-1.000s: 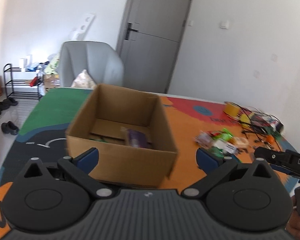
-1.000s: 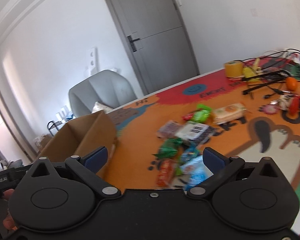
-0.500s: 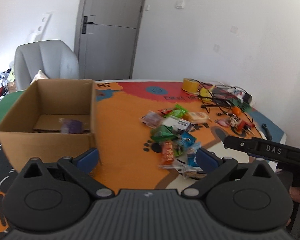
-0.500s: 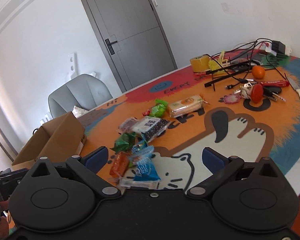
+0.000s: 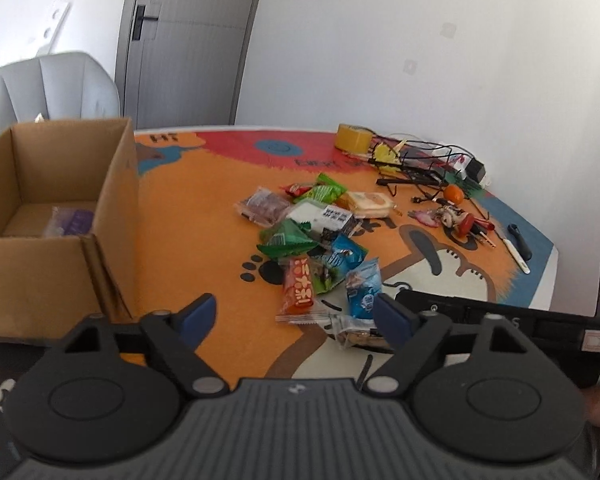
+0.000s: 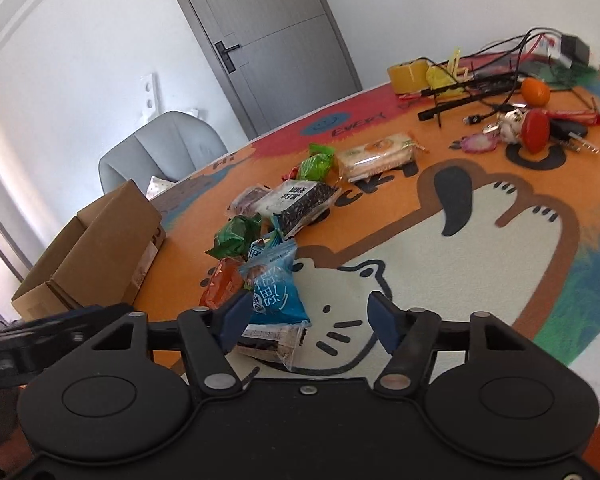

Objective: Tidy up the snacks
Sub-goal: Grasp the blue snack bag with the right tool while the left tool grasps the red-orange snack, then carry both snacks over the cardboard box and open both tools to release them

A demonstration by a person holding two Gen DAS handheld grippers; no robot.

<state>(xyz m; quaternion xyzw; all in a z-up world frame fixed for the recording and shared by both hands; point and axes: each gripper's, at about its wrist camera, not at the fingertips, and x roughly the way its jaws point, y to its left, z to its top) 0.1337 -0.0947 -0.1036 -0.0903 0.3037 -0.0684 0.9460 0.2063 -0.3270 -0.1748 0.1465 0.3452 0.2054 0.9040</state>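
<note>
An open cardboard box (image 5: 56,216) stands on the left of the table with a purple snack pack (image 5: 70,222) inside; it also shows in the right wrist view (image 6: 96,248). A pile of snack packets (image 5: 316,240) lies mid-table, with an orange packet (image 5: 298,288) and a blue packet (image 5: 364,294) nearest. My left gripper (image 5: 296,318) is open and empty, just short of the pile. My right gripper (image 6: 308,316) is open and empty, its left finger beside the blue packet (image 6: 274,292) and a clear-wrapped bar (image 6: 270,342).
The table carries a colourful cat-print mat (image 6: 480,240). At its far right lie a yellow tape roll (image 5: 352,136), tangled cables (image 5: 420,160), an orange fruit (image 6: 535,91), keys and a red item (image 6: 536,130). A grey chair (image 5: 52,88) and a door (image 5: 188,40) stand behind.
Both grippers have swung from the box toward the snack pile and come closer to it. The right gripper now sits beside the nearest blue packet. Both stay open.
</note>
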